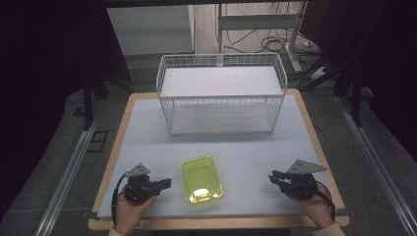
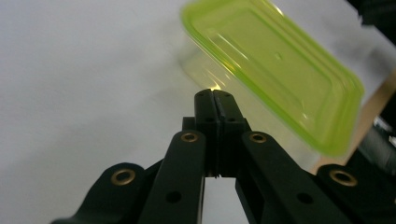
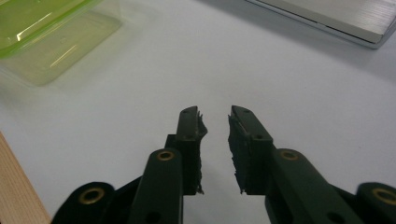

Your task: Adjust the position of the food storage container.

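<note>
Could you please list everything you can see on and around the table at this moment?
Container: one, translucent yellow-green with lid, near middle of the table, between the grippers.
Basket: one, white wire, two-tier, far side of the table.
Table: one, white top with wood edge.
Cables: several, dark, on the floor beyond the table.
Left gripper: one, black, jaws shut on nothing, left of the container.
Right gripper: one, black, jaws slightly apart, right of the container.
Hands: two, holding the grippers at the near edge.
</note>
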### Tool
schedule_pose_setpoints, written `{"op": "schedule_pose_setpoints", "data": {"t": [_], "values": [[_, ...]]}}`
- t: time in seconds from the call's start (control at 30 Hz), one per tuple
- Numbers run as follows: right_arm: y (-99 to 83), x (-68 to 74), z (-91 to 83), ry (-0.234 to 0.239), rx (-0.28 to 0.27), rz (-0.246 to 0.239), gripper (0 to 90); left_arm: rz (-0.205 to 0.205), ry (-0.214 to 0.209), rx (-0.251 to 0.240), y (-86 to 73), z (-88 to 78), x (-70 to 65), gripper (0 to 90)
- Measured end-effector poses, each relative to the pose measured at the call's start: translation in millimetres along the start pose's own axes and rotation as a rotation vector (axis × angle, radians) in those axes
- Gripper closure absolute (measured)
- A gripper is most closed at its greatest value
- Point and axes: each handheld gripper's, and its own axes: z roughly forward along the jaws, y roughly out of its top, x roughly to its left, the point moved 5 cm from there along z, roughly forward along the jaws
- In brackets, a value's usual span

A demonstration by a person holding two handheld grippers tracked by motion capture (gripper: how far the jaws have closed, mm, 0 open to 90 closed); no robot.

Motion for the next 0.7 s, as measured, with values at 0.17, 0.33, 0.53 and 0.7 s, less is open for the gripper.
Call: {"op": "schedule_pose_setpoints", "data": {"t": [0.17, 0.33, 0.53, 0.7], "values": [[-1.1, -1.2, 1.3, -0.002, -0.001, 0.02, 64.3, 0.028, -0.039, 0.046, -9.3, 0.3, -12.9, 89.9], [-1.0, -2.8, 1.8, -0.002, -0.005, 0.045, 57.0, 0.083, -0.069, 0.11, -23.6, 7.3, -33.4, 89.9], [-0.7, -3.0, 1.8, -0.005, -0.007, 0.053, 52.8, 0.123, -0.086, 0.148, -25.3, 18.1, -45.4, 90.0], [-0.7, -3.6, 1.8, -0.009, -0.008, 0.059, 50.2, 0.127, -0.102, 0.154, -25.4, 22.1, -50.4, 90.0]]}}
